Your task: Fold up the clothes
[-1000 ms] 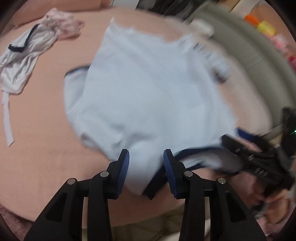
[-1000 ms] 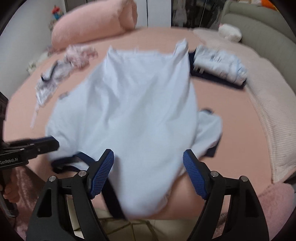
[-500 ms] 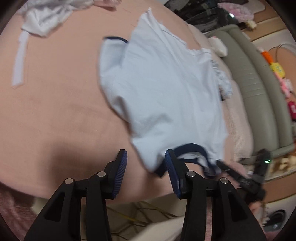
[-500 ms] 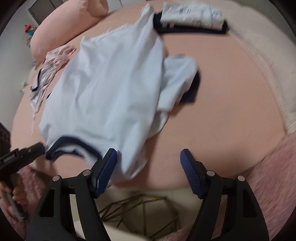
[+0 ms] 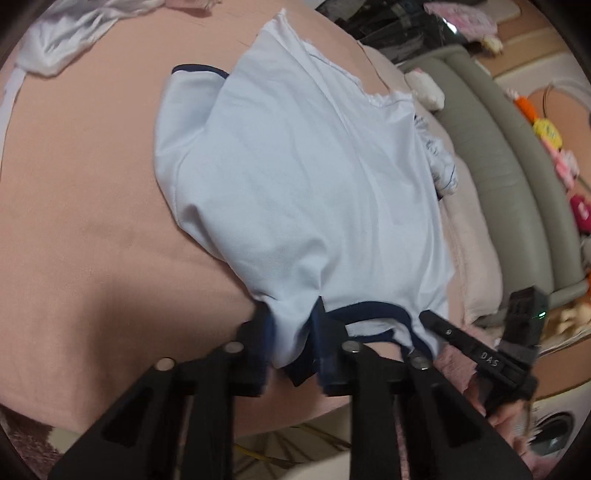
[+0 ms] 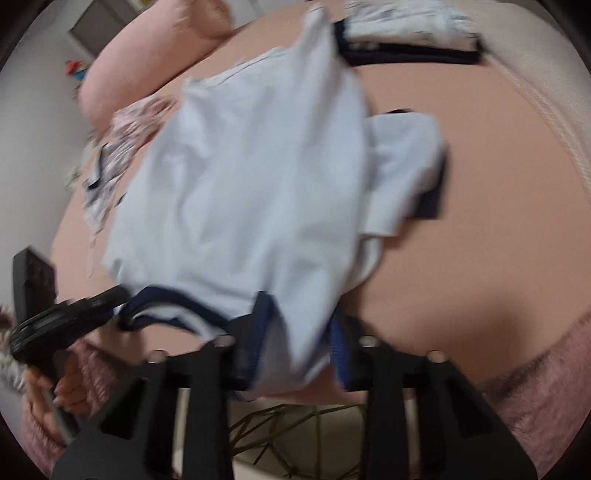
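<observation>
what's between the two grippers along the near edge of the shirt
The navy-trimmed neckline of the light blue shirt spans from the left gripper to the right gripper, seen in both wrist views.

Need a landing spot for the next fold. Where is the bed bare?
Bare sheet lies left of the light blue shirt up to the white garment, and on its other side between the sleeve and the cream blanket. Crowded: the far end by the folded pile, and the near edge, where both grippers meet the collar.
</observation>
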A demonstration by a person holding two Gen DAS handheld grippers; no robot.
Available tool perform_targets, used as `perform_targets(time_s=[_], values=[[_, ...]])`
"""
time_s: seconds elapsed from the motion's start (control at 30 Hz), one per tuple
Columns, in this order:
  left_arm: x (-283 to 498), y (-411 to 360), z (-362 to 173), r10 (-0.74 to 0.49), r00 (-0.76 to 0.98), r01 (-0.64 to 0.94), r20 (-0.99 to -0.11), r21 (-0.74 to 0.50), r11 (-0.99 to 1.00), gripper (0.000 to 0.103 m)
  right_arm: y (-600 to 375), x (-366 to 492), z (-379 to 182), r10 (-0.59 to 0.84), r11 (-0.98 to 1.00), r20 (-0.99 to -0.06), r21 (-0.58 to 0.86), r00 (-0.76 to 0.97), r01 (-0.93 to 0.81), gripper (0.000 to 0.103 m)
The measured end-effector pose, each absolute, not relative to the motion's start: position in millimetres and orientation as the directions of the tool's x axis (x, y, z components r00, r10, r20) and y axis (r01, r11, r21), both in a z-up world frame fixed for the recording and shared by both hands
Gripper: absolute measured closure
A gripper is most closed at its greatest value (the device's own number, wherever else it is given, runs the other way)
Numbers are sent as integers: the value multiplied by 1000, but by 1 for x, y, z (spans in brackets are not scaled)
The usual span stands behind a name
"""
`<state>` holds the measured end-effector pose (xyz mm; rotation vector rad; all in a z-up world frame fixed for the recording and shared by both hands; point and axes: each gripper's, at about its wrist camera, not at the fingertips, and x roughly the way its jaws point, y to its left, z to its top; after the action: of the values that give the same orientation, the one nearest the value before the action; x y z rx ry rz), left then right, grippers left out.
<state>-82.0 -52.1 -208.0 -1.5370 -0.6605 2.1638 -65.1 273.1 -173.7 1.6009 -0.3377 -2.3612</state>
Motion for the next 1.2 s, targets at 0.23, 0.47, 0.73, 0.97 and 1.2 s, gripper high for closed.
perform_targets(time_s=[0.23, 0.47, 0.73, 0.97, 1.2], values=[[-65, -49, -198, 531, -287, -118, -797, -521, -846, 94, 267, -54, -149, -131, -988, -865, 76, -485, 131, 90], [-62, -63, -204, 569, -238, -99, -787, -563, -821, 89, 274, -59, -153, -154, -988, -887, 125, -434, 96, 80], [-88, -104, -185, 483, -353, -22, -802, -509, -861, 62, 263, -66, -128, -195, -981, -811, 162, -552, 108, 69], [-141, -134, -182, 355, -447, 47, -821, -417, -907, 62, 203, -88, -131, -288, -944, -824, 159, -487, 289, 69], [-167, -111, -200, 414, -468, -28, -781, -455, -890, 87, 179, -117, -148, -251, -954, -838, 129, -485, 272, 69]])
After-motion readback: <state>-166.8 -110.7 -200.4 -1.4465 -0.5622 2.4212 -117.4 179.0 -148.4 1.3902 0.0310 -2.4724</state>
